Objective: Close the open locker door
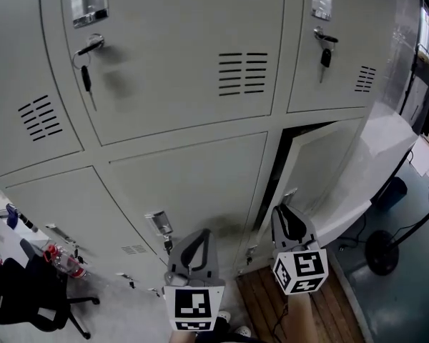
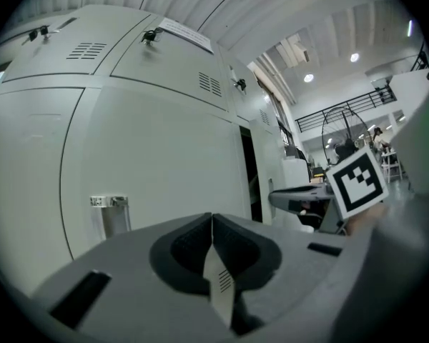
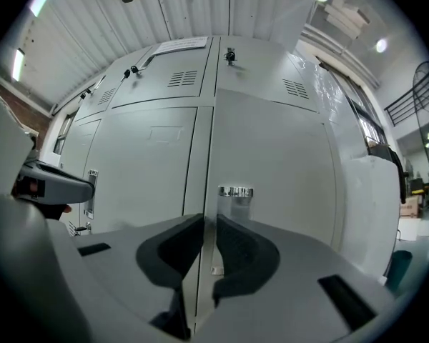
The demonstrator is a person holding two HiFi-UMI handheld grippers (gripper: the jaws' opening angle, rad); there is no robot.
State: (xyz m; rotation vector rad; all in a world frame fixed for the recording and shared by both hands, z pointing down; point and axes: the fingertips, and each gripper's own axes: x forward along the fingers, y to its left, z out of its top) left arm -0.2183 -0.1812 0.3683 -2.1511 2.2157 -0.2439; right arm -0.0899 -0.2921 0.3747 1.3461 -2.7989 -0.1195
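Note:
The grey locker bank fills the head view. Its lower right door (image 1: 322, 170) stands ajar, with a dark gap (image 1: 273, 184) along its left free edge. My right gripper (image 1: 282, 211) is just below that door's chrome handle (image 1: 289, 194). In the right gripper view the door (image 3: 272, 163) and handle (image 3: 234, 191) are straight ahead. The right gripper (image 3: 209, 221) shows a narrow slit between its jaws, in line with the door's edge; I cannot tell whether it touches. My left gripper (image 1: 199, 234) is shut and empty before the closed middle door (image 1: 193, 184); the left gripper (image 2: 212, 217) faces that door.
Keys hang in the upper doors' locks (image 1: 86, 73) (image 1: 326, 54). A black office chair (image 1: 28, 302) and a bottle (image 1: 64, 261) are at lower left. A fan stand's round base (image 1: 382, 252) sits on the floor at right. Wooden boards (image 1: 272, 302) lie underfoot.

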